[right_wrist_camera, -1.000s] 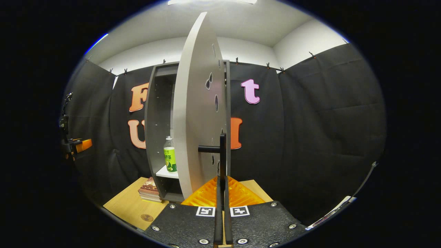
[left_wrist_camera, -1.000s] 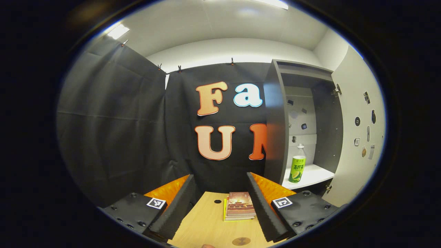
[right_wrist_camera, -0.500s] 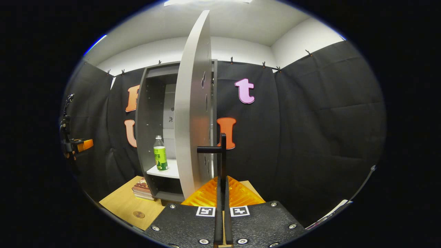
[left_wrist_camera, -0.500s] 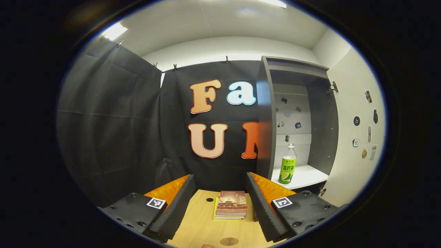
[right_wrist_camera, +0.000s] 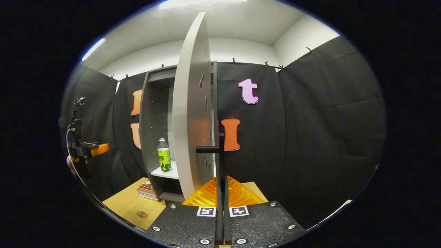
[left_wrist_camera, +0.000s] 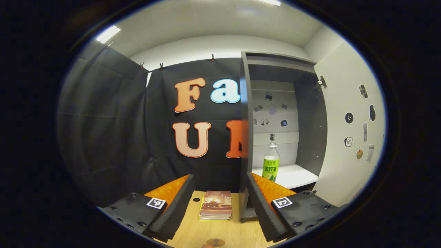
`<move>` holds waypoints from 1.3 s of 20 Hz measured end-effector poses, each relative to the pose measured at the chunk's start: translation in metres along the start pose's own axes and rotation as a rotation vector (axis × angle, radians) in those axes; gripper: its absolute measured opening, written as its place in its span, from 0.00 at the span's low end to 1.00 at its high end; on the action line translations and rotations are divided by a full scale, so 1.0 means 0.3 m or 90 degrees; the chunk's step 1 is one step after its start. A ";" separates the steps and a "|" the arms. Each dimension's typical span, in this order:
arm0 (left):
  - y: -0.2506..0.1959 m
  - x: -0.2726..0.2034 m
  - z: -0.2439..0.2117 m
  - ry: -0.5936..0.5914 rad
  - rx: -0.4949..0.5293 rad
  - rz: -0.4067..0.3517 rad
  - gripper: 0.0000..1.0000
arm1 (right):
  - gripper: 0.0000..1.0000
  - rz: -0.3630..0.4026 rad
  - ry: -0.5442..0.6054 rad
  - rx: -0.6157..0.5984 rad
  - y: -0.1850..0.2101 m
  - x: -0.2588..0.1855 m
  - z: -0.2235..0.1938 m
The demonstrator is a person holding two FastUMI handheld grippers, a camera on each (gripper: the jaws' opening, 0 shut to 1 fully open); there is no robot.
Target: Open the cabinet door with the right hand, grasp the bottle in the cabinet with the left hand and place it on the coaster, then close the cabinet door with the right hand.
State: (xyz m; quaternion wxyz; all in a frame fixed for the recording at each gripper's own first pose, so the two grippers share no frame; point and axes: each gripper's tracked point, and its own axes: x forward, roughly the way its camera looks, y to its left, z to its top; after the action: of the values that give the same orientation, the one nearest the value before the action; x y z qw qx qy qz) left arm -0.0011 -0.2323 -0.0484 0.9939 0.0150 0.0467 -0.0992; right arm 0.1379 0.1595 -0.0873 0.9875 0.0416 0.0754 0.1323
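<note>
So in the left gripper view, going left to right: the left gripper (left_wrist_camera: 220, 206) is spread wide with nothing between its foam fingers (left_wrist_camera: 174, 206), just hanging over the wooden table (left_wrist_camera: 203, 234). Between the fingers you can see a small stack of books (left_wrist_camera: 216, 205) lying flat on the table, and nearer the camera a little round brown coaster (left_wrist_camera: 215, 242) right at the bottom edge. To the right of the books stands the grey cabinet (left_wrist_camera: 245, 137), open, with the green-labelled bottle (left_wrist_camera: 271, 162) upright on its white shelf (left_wrist_camera: 293, 174), toward the front left of it. Further right is the cabinet door (left_wrist_camera: 348, 131) swung wide, its inner face dotted with small stickers.

In the right gripper view, the other gripper shows far left as an orange and black shape (right_wrist_camera: 88, 150), well apart from the cabinet. Then the coaster (right_wrist_camera: 141, 214) and books (right_wrist_camera: 147, 190) on the table, the bottle (right_wrist_camera: 164, 155) on the shelf, and the door (right_wrist_camera: 191, 113) seen nearly edge-on. The right gripper (right_wrist_camera: 223, 193) looks closed on the door's black handle (right_wrist_camera: 213, 150), the bar running down between its fingers
</note>
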 end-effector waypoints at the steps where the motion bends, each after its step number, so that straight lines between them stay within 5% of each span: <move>1: -0.023 0.013 -0.005 0.001 0.003 -0.005 0.97 | 0.00 0.002 -0.001 0.000 0.000 0.004 0.001; 11: -0.293 0.173 -0.061 0.022 -0.018 -0.077 0.97 | 0.04 0.007 0.008 0.016 -0.001 -0.022 -0.005; 17: -0.461 0.325 -0.101 0.034 -0.027 -0.122 0.94 | 0.05 -0.094 -0.005 0.011 -0.100 -0.031 -0.002; 18: -0.482 0.352 -0.111 0.035 -0.028 -0.127 0.94 | 0.17 -0.113 -0.001 0.011 -0.116 -0.037 -0.006; 21: -0.547 0.447 -0.138 0.040 -0.029 -0.137 1.00 | 0.30 -0.149 0.006 0.013 -0.151 -0.058 -0.010; 23: -0.575 0.516 -0.164 0.048 -0.030 -0.135 0.96 | 0.42 -0.166 0.006 0.012 -0.170 -0.062 -0.011; 25: -0.588 0.582 -0.185 0.056 -0.026 -0.127 1.00 | 0.69 -0.189 0.006 0.007 -0.193 -0.068 -0.010; 26: -0.595 0.610 -0.198 0.061 -0.025 -0.124 0.94 | 0.82 -0.201 0.004 0.004 -0.205 -0.074 -0.010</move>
State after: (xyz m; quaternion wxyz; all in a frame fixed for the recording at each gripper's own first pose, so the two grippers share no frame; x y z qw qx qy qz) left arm 0.1366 -0.4408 -0.1287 0.9762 -0.0044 0.0977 -0.1938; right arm 0.1320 0.0945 -0.0935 0.9956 0.0322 0.0846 -0.0248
